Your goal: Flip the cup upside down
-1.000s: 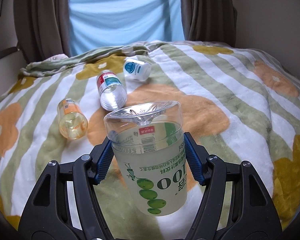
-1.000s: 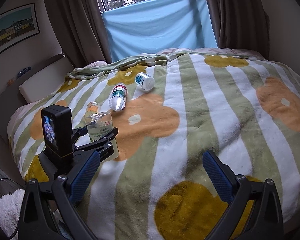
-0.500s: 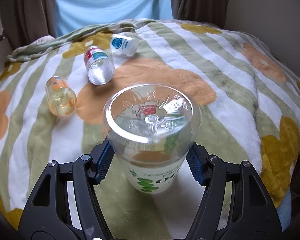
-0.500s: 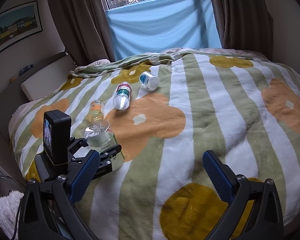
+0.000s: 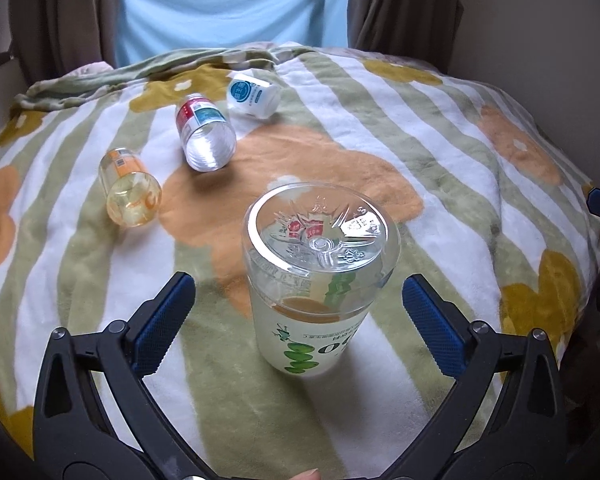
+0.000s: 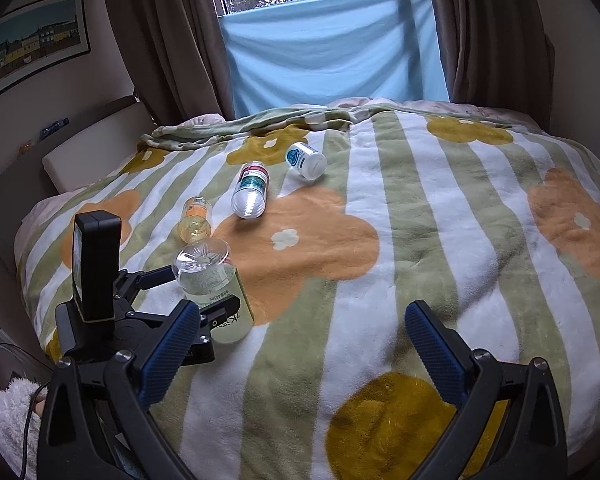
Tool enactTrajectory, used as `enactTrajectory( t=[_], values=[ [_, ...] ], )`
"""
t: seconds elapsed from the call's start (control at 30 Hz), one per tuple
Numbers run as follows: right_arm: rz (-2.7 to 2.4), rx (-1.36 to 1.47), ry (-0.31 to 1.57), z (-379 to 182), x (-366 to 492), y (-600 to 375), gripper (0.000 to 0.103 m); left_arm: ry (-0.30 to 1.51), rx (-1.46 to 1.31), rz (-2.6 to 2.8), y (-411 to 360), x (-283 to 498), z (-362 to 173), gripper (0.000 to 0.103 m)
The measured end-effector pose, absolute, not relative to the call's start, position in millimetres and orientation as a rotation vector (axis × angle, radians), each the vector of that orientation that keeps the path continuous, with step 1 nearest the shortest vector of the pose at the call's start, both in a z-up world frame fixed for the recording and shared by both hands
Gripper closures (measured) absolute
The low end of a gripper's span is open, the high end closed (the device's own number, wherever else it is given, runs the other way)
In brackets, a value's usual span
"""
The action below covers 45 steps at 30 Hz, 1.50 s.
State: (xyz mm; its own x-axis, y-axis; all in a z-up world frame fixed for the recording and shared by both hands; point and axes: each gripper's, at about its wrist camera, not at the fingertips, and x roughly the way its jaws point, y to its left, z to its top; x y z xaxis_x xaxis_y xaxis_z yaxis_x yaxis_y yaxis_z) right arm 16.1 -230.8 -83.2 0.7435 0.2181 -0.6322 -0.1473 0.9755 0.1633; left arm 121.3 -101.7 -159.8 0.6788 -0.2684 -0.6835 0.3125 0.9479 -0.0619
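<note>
Cup (image 5: 314,292) stands inverted on the bed blanket (image 5: 440,168), base up and mouth down, between the pads of my left tool (image 5: 299,322). Left tool spread apart; clear gaps show between each blue pad and the cup wall, so nothing is clamped. From the right wrist view the cup (image 6: 210,288) looks slightly tilted on the soft blanket, though the fisheye lens may account for some of that. Right tool (image 6: 305,354) also spread apart, holding nothing, hovering over the blanket well to the right of the cup. Three other containers lie on their sides farther up the bed: orange-label bottle (image 5: 129,188), red-label bottle (image 5: 205,138), white jar (image 5: 253,95); none touches the cup. Judgement: the flip itself looks done and the step in hand is release. Next move calls for drawing my left tool straight back without brushing the wall, since the bedding gives poor footing and a light nudge could topple the cup.
</note>
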Motion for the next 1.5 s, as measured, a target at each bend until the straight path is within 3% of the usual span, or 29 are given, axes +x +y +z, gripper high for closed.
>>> enactTrajectory(
  t=[0.6,1.5],
  values=[
    [0.049,-0.036,0.374,-6.5,-6.6,-173.0,0.0,0.366,-0.027,-0.172,-4.2,34.7,-9.2,0.0],
    [-0.037,-0.033,0.302,-4.3,-26.3,-161.1,0.001,0.304,-0.027,-0.087,17.1,2.6,-12.1,0.0]
  ],
)
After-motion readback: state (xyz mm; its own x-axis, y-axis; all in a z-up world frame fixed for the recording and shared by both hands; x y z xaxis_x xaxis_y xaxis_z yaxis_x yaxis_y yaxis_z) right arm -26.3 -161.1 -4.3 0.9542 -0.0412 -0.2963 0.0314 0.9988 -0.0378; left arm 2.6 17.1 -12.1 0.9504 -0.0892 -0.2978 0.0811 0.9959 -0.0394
